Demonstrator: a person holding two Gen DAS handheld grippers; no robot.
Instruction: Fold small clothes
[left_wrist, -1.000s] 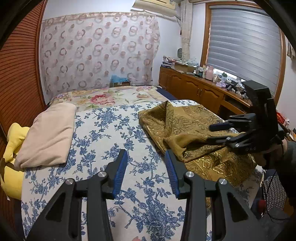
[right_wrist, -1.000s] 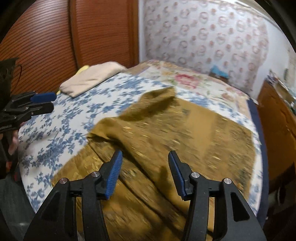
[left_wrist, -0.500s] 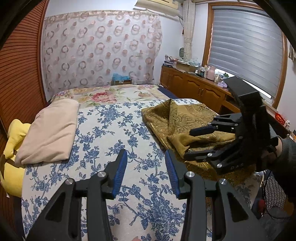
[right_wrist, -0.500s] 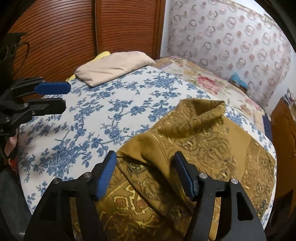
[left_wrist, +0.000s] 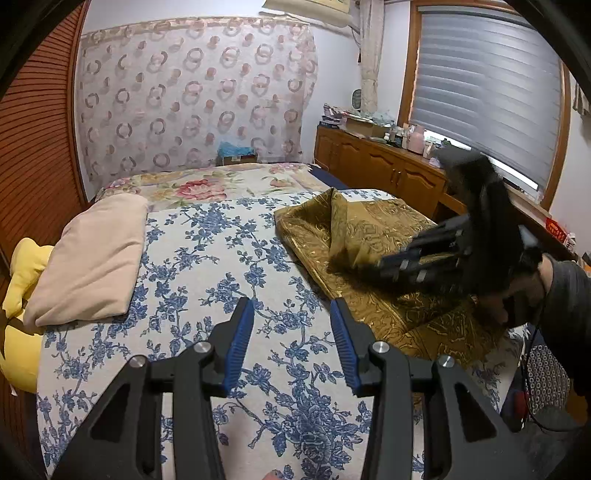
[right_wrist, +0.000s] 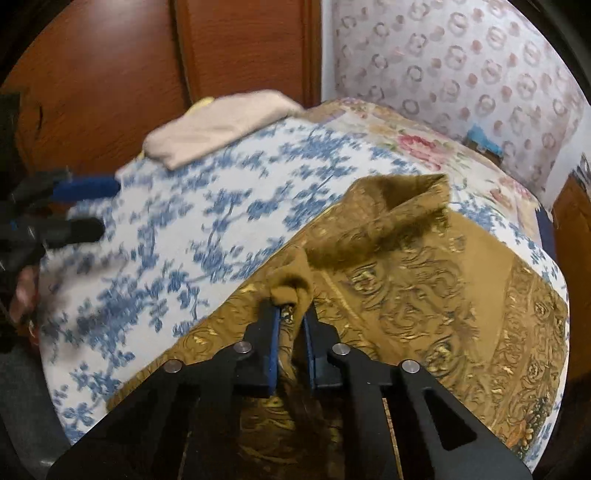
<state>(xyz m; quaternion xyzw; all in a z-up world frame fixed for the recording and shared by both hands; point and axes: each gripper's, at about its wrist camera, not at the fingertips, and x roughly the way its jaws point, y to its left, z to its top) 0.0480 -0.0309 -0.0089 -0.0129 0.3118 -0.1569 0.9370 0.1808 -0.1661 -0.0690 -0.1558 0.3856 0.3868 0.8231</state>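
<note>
R tongs (right_wrist: 290, 314): just closed, clamped on gold cloth (right_wrist: 424, 295) fold, near its edge.
L tongs (left_wrist: 291, 332): held apart, empty, beside cloth, over bed (left_wrist: 207, 258).

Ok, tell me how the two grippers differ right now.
The left gripper stands open over the blue-flowered bedspread with nothing between its pads; the right gripper has just closed and pinches a fold of the gold cloth. The left looks sharp, the right motion-blurred in the left wrist view. Both have black frames and blue pads.
</note>
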